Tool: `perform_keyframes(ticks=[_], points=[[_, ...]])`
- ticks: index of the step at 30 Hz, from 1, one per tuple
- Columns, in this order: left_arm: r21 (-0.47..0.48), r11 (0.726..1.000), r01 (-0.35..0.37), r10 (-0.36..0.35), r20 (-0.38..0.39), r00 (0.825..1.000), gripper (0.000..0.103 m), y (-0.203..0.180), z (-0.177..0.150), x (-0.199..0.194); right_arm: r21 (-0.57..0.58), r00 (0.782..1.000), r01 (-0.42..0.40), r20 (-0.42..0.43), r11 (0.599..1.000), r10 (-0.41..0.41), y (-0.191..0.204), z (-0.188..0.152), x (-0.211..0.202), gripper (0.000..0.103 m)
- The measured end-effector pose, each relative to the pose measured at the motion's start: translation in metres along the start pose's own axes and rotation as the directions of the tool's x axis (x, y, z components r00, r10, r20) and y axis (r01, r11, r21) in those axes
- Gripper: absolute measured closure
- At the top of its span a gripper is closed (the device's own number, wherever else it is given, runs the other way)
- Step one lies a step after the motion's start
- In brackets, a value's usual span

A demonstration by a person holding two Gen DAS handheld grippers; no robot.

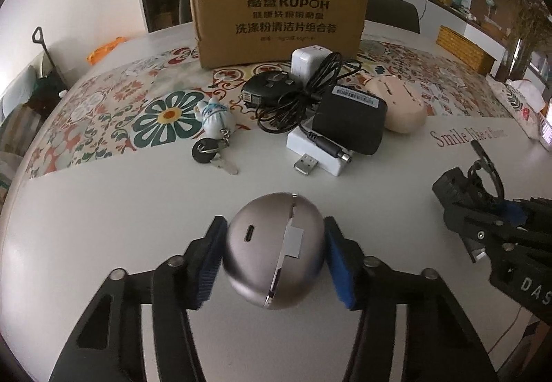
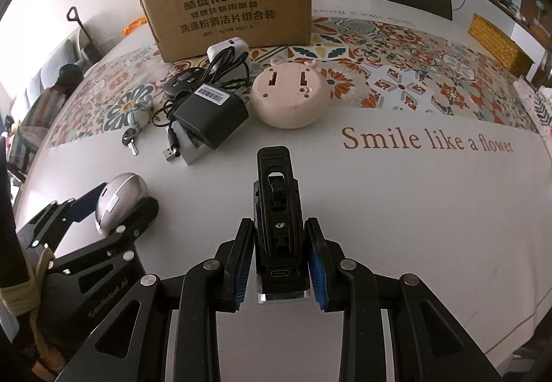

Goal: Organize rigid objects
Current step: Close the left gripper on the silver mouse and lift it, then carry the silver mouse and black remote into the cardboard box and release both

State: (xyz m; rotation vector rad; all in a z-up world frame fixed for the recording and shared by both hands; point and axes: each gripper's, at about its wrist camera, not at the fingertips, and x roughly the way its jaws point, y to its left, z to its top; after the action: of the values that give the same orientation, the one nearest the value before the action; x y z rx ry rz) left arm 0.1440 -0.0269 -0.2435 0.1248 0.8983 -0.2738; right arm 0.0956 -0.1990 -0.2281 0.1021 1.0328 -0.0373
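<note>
Two grippers, two loads; the left gripper has its blue pads pressed against both sides of a silver egg-shaped case, seam and charging port facing the camera, just above the white table; the right gripper is clamped on a black clip-like device, its port end toward the lens, its far end pointing out over the table. Ahead sits the cluster: a black power adapter with its cable lying on a white box; a small USB dongle just beside that box; a pink round gadget bottom-up to the right; a white charger behind; a key with a figurine keychain to the left. A cardboard box stands at the back on the patterned mat.
</note>
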Motion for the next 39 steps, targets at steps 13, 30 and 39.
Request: perform_keyframes(ticks=[13,30,39], points=[[0.018,1.0,0.022,-0.023,0.052,0.998,0.049,-0.001,0.016,-0.033,0.0,0.999,0.0,0.035,1.0,0.0,0.006,0.005,-0.016,0.073],[-0.105,0.994,-0.02,0.04,0.196,0.98,0.049,0.001,0.116,-0.106,-0.015,0.974,-0.075,0.212,0.997,0.076,-0.001,0.076,-0.086,0.073],[-0.198,0.978,-0.072,0.115,0.218,0.969,0.049,0.006,0.174,-0.101,-0.105,0.947,-0.133,0.281,0.986,0.158,-0.008,0.15,-0.092,0.074]])
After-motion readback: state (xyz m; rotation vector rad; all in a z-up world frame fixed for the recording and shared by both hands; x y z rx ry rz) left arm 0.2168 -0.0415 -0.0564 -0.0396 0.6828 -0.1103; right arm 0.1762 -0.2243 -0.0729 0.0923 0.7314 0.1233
